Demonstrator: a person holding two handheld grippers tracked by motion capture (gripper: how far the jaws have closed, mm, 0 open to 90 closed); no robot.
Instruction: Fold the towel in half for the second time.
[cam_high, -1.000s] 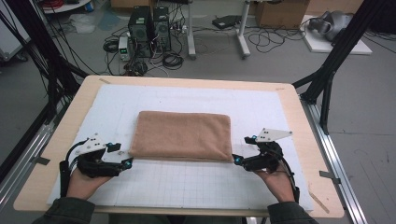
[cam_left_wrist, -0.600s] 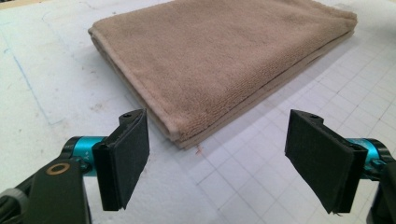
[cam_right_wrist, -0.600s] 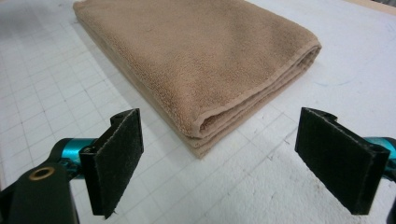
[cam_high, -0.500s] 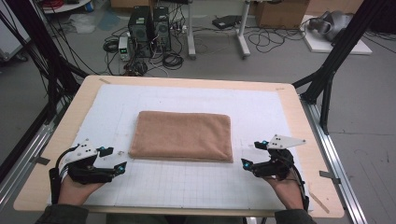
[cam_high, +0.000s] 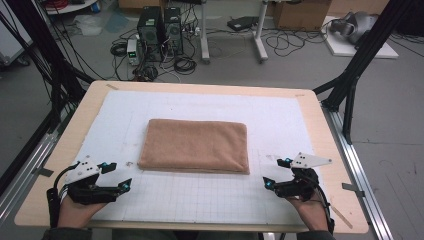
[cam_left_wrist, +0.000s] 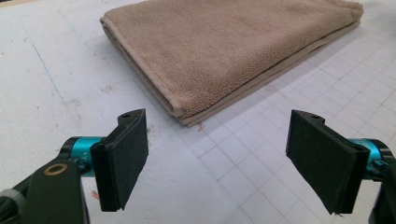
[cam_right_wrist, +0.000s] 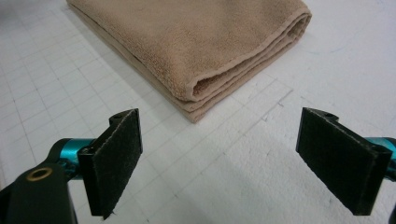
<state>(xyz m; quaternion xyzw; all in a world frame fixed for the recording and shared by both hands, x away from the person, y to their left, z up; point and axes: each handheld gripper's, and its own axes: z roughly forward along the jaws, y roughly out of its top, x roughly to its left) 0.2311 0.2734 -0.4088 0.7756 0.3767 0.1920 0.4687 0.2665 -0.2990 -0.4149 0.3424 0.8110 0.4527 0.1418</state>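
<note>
- Folded towel (cam_high: 195, 146) lies flat mid-surface (cam_high: 310, 107), long axis running across, ahead of and between both tools.
- Left tool (cam_high: 116, 176): jaws apart, empty, near the towel's near-left corner.
- Right tool (cam_high: 276, 173): jaws apart, empty, about as near to the near-right corner.
- Gripper views show stacked fold layers at each corner (cam_left_wrist: 180, 112) (cam_right_wrist: 196, 93); high view shows the whole towel.

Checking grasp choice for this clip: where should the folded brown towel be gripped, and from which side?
Probably the two near corners of the towel, approached from the person's side. The stacked edges face both open tongs there: left tongs at the near-left corner, right tongs at the near-right.
</note>
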